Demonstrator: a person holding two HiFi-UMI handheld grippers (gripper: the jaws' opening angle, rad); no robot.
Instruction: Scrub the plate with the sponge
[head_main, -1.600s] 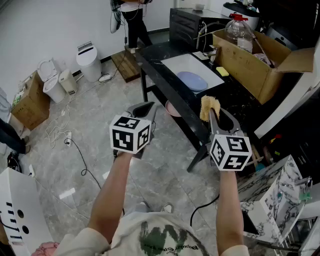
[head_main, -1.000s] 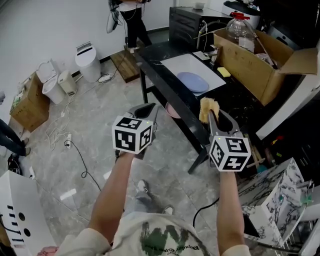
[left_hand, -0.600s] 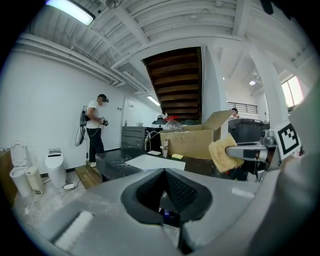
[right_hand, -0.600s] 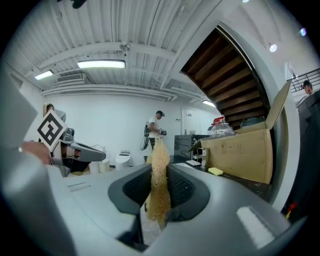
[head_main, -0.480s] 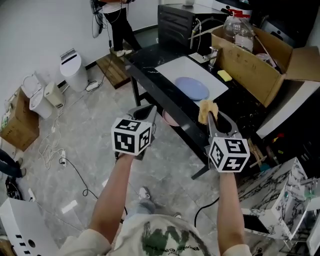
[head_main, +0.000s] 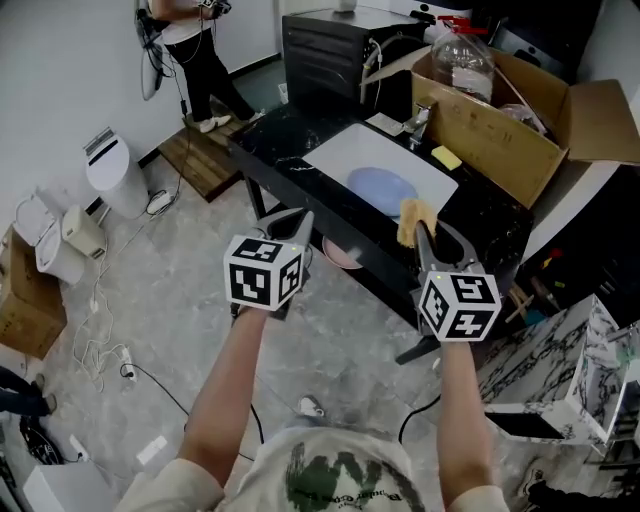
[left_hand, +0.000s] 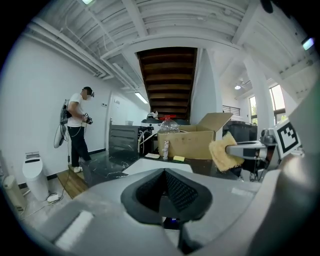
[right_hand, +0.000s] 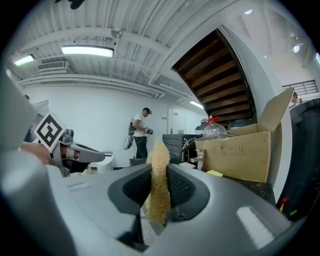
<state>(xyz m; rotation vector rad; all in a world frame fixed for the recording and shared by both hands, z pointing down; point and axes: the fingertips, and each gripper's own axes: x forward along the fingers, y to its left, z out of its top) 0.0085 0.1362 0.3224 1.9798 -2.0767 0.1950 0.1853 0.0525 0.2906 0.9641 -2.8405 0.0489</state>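
Note:
A pale blue plate (head_main: 384, 189) lies on a white mat (head_main: 350, 152) on the black table (head_main: 275, 135), ahead of both grippers. My right gripper (head_main: 418, 226) is shut on a tan sponge (head_main: 414, 219), held upright short of the table's near edge. In the right gripper view the sponge (right_hand: 159, 182) stands pinched between the jaws of my right gripper (right_hand: 159, 170). My left gripper (head_main: 299, 217) hovers over the floor, left of the right one, shut with nothing in it. The left gripper view shows my left gripper (left_hand: 165, 172) with its jaws together and the sponge (left_hand: 223, 153) off to the right.
An open cardboard box (head_main: 505, 118) with a big clear bottle (head_main: 458, 58) stands at the table's right, a black oven (head_main: 325, 45) at the back. A small yellow sponge (head_main: 446, 157) lies beside the mat. A pink bowl (head_main: 344, 254) sits under the table. A person (head_main: 185, 45) stands far back; white bins (head_main: 108, 172) and cables are on the floor.
The view has moved toward the table: plate, mat and box now sit closer and more central. Both grippers keep the same pose, the right still holding the sponge.

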